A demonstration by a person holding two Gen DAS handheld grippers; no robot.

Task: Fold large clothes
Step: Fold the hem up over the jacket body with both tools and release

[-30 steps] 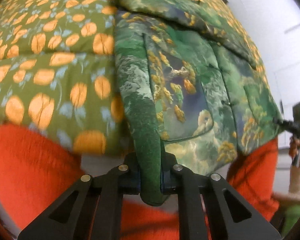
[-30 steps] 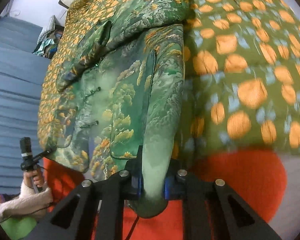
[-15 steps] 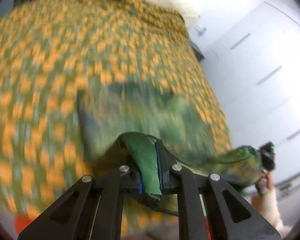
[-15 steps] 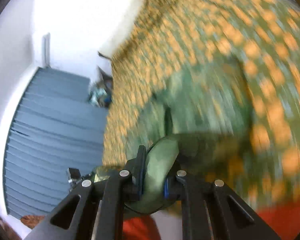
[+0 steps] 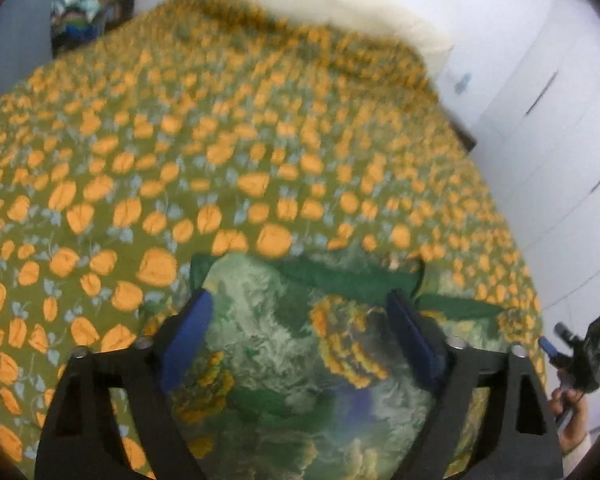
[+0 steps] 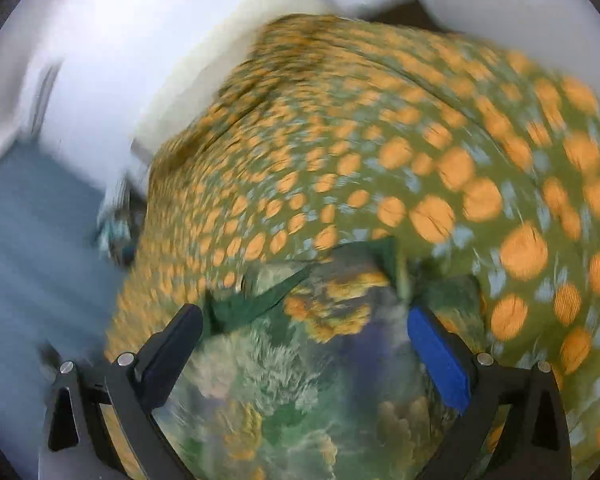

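Observation:
The large green garment with a landscape print (image 5: 292, 360) lies folded on the bed, just under my left gripper (image 5: 300, 304). That gripper is open, its blue-padded fingers (image 5: 188, 332) spread wide over the cloth and holding nothing. In the right wrist view the same garment (image 6: 300, 360) lies under my right gripper (image 6: 300, 316), which is also open and empty. A dark green edge of the garment (image 5: 340, 280) shows along its far side. The right gripper also shows in the left wrist view (image 5: 580, 352), at the right edge.
The bed is covered by an olive spread with orange fruit print (image 5: 220, 140). A white pillow (image 5: 340, 4) lies at the head. White cupboard doors (image 5: 560, 120) stand to the right. A grey-blue curtain (image 6: 28, 240) hangs on the left in the right wrist view.
Both grippers carried the garment's lower edge up and over toward the head of the bed, then opened and let it go. The garment now lies folded over.

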